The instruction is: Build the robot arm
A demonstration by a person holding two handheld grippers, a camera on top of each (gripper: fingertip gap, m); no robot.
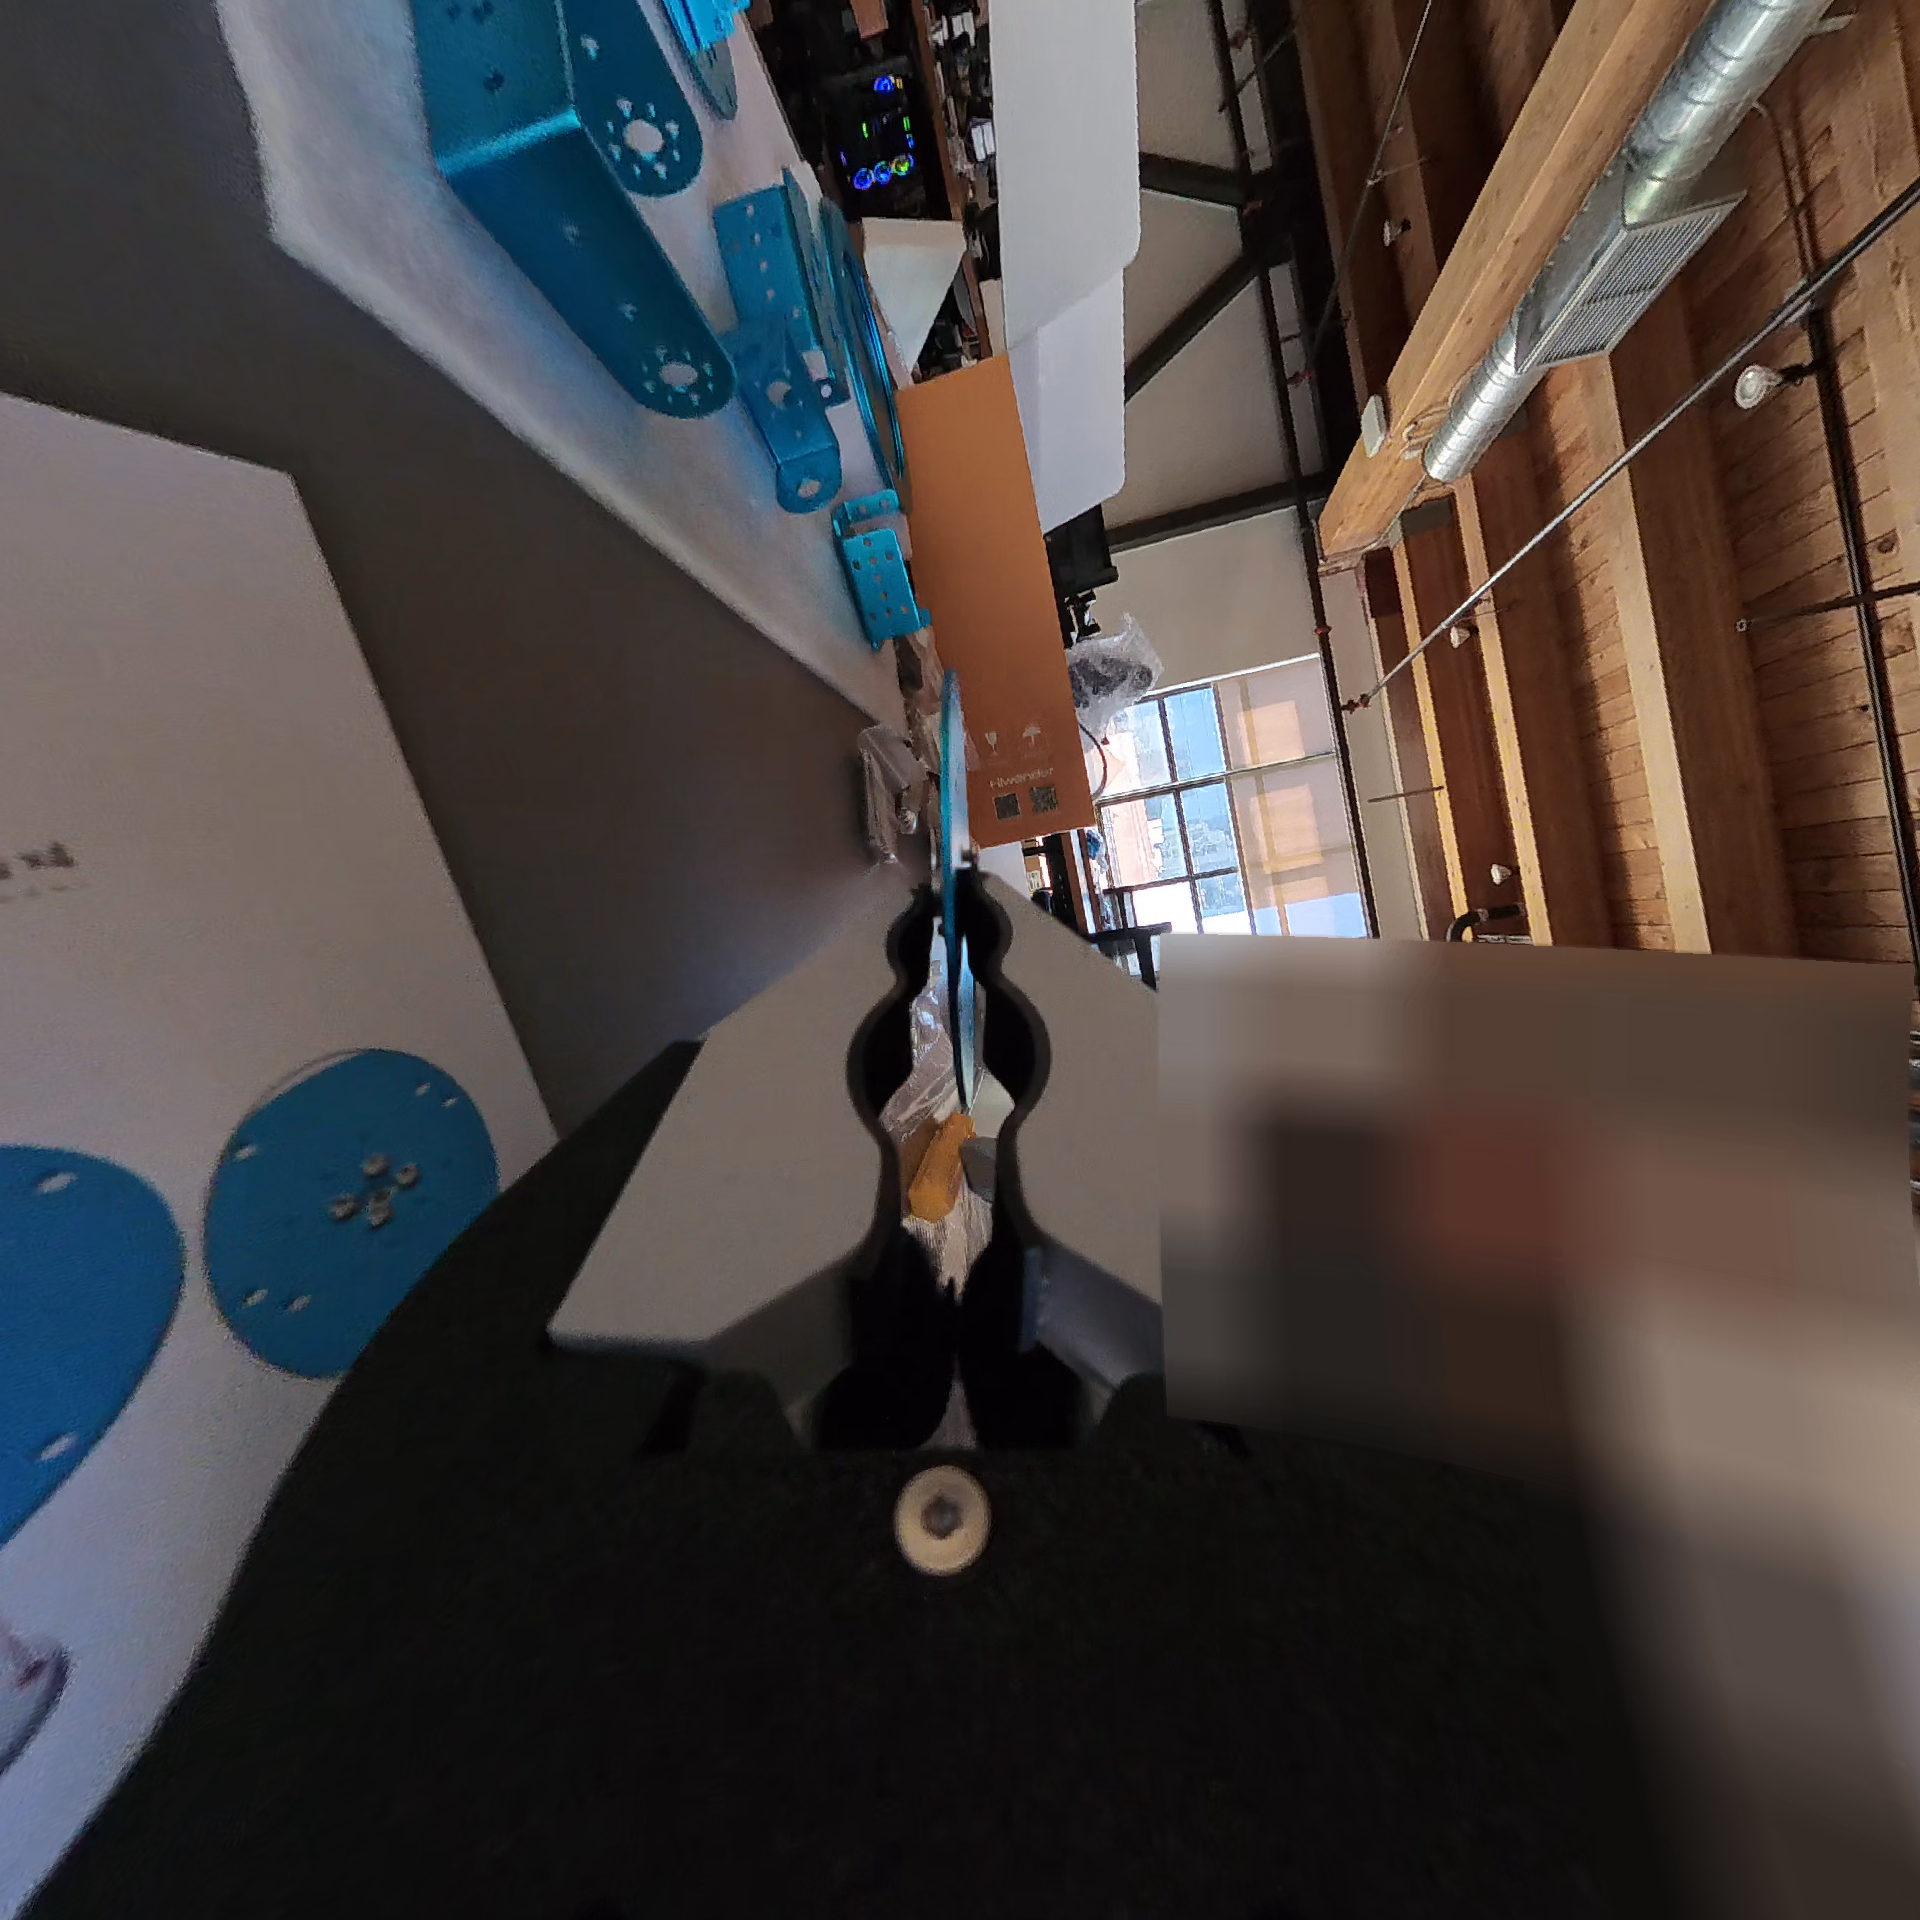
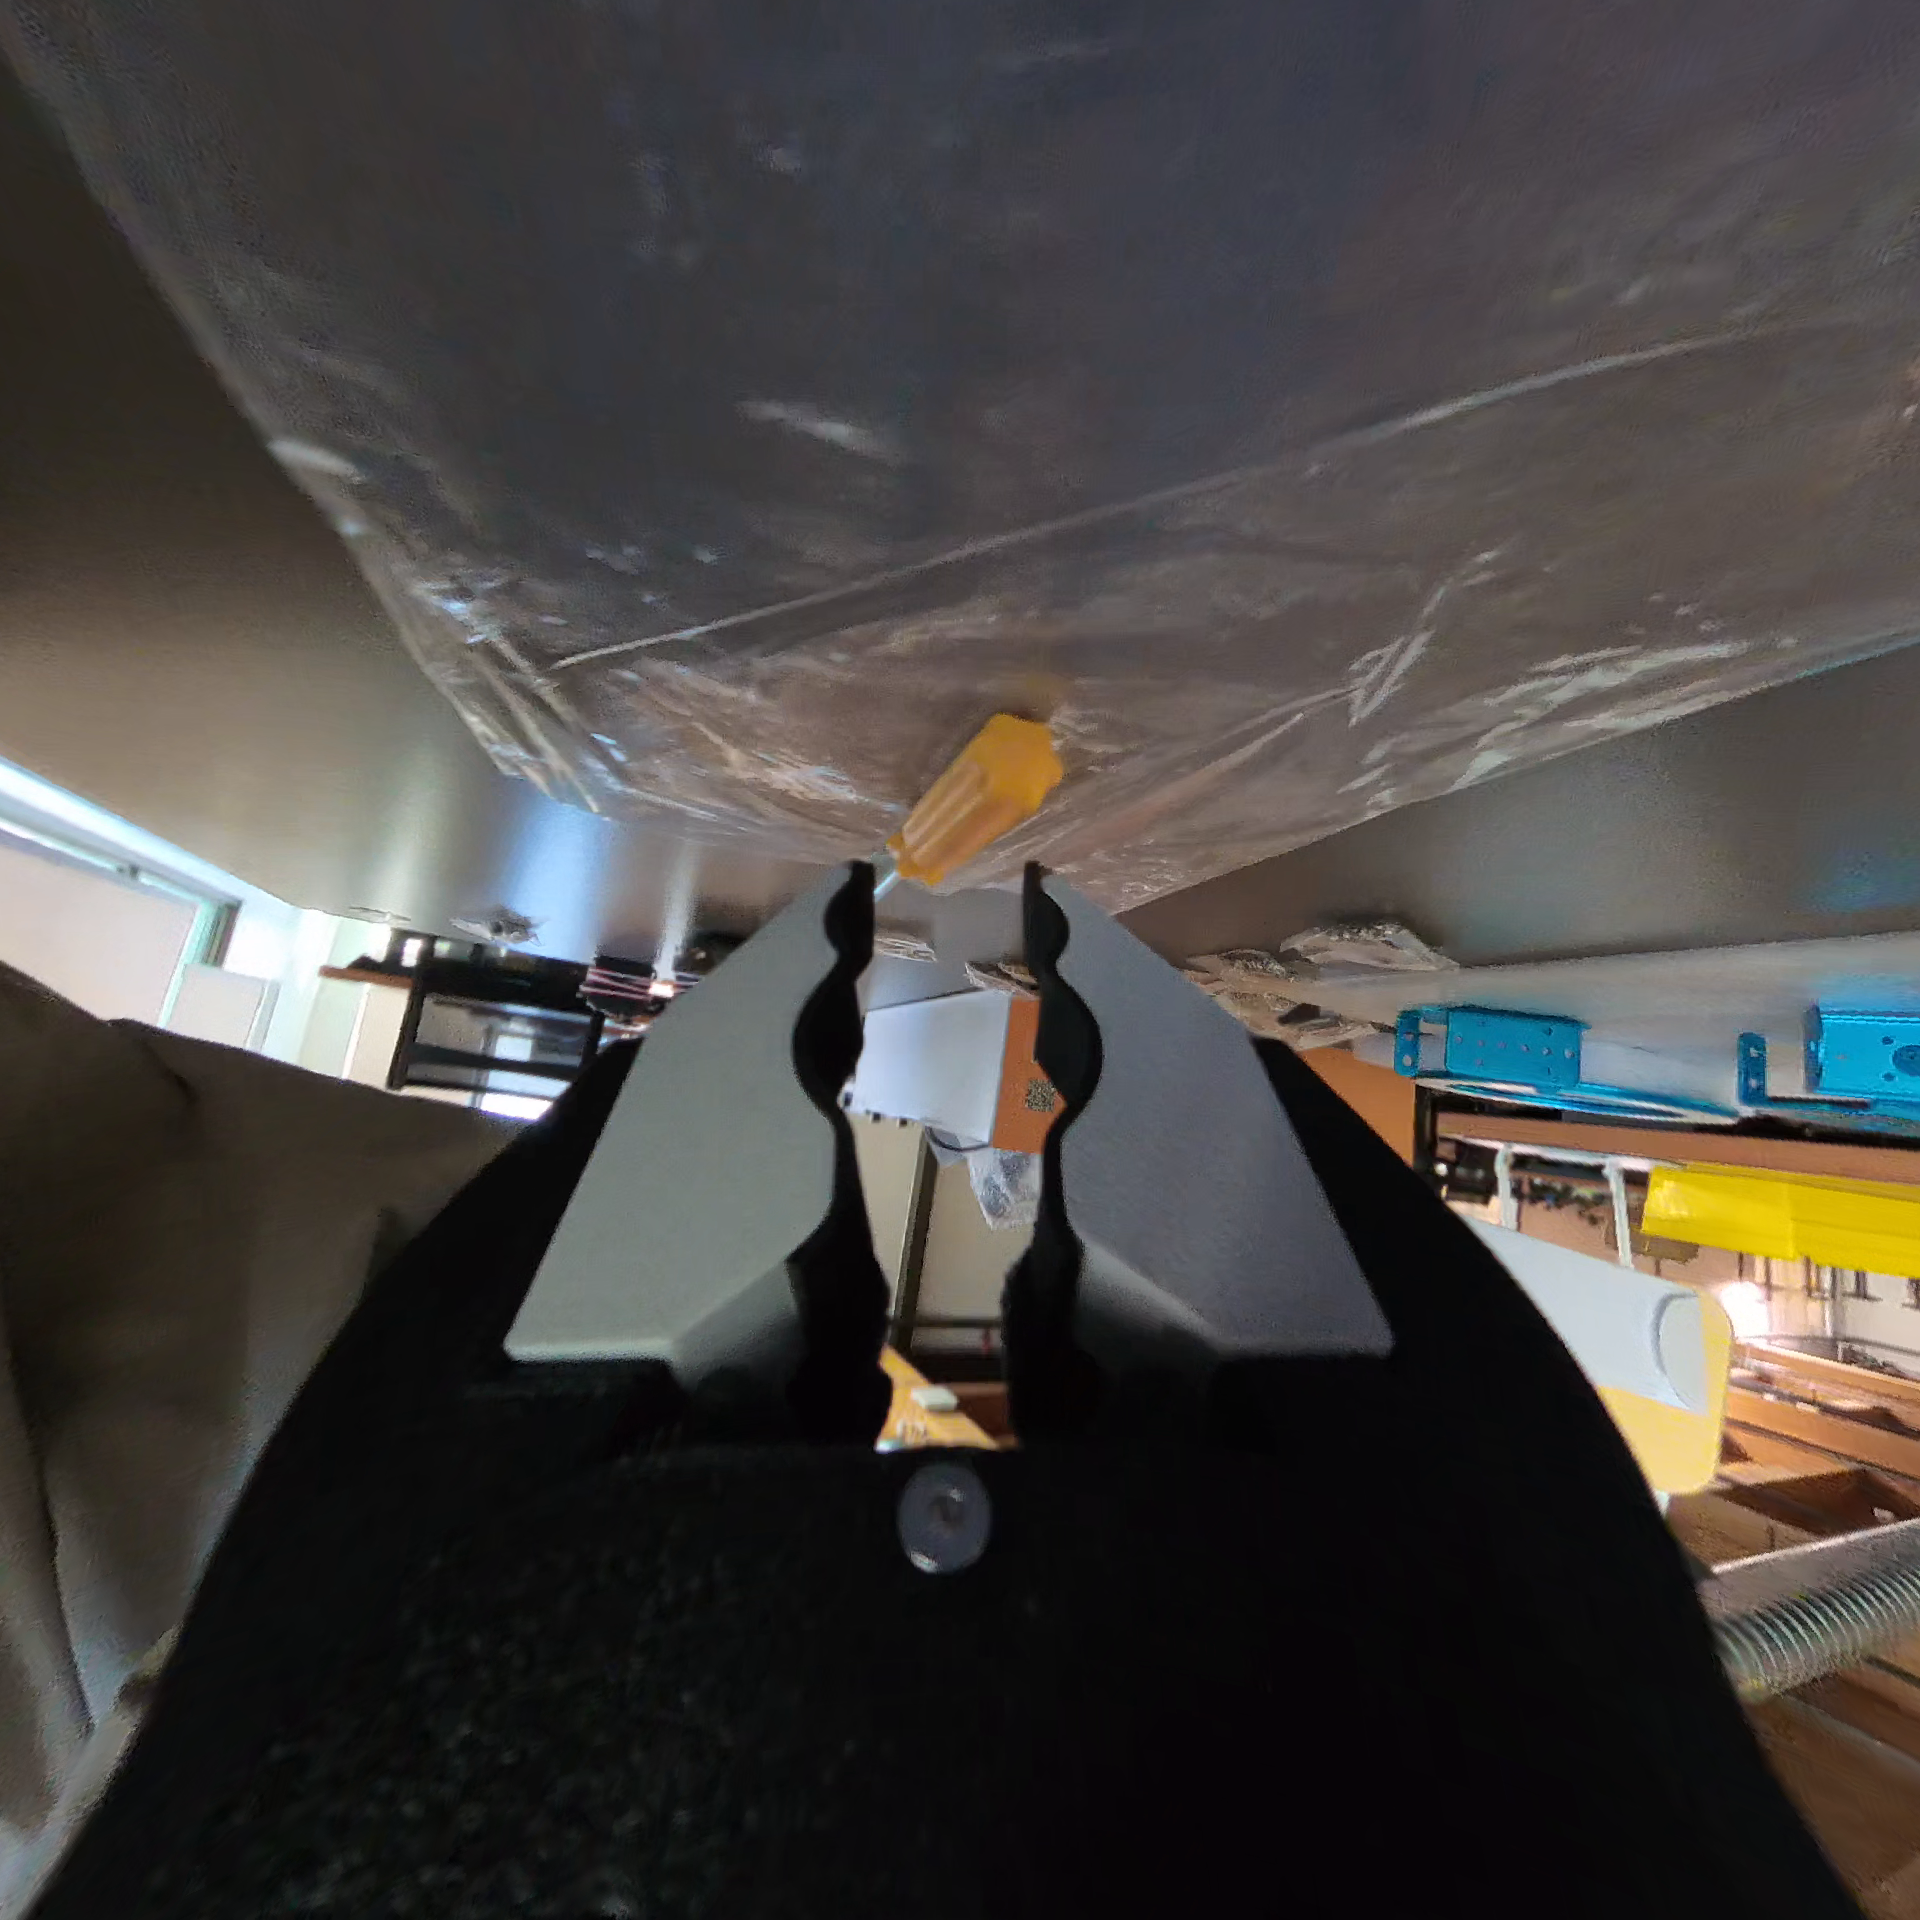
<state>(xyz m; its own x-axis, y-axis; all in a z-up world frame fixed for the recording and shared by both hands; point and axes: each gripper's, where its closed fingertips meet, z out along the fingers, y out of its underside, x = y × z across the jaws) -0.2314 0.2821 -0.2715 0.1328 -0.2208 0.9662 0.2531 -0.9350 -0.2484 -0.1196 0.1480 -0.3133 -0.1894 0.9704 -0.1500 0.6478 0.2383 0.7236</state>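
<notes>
left gripper (image 1: 961,883): my fingers were clamped on a thin blue disc (image 1: 951,790), held edge-on, sticking out past the tips
right gripper (image 2: 940,883): fingers were parted, nothing in them
yellow screwdriver handle (image 2: 982,800): just past my right tips, against a clear plastic bag (image 2: 1039,416)
worktop (image 1: 582,665): blue brackets (image 1: 582,197) left of my left fingers

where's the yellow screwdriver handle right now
In the right wrist view the yellow screwdriver handle lies against clear plastic wrap, just beyond the open right gripper.
</notes>
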